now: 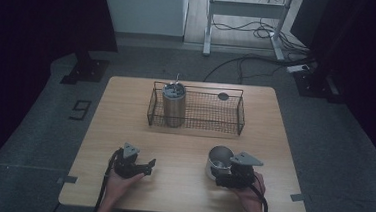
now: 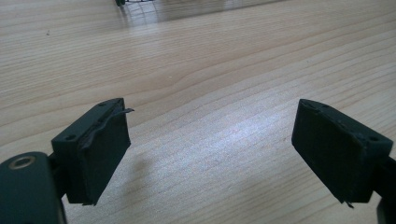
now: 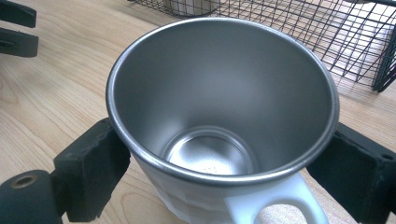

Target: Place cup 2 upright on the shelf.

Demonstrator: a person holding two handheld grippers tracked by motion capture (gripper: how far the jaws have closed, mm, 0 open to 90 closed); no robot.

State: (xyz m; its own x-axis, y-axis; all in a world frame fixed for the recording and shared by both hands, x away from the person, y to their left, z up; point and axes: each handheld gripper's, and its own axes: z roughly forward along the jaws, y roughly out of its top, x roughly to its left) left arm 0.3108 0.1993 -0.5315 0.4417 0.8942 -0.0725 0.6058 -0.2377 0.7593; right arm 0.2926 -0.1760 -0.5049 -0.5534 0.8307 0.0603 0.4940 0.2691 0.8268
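Mug [image 3: 219, 116], steel-lined and empty, sits between my right gripper [image 3: 224, 163] jaws, clamped at both sides, near the wire basket [image 1: 235, 120] holding a steel tumbler [image 1: 173, 105]. My left gripper [image 2: 212, 154] jaws stand apart over bare table [image 2: 210, 70].

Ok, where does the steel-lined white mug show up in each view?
High view: the mug stands right of centre, at the right claw.
Left gripper view: bare table ahead, no mug.
Right gripper view: mug at centre, between the jaws.
Shared landmark: the wire basket behind it.

A light wooden table [image 1: 184, 136] carries a wire basket [image 1: 210, 118] and a steel-lined white mug [image 1: 218, 161].
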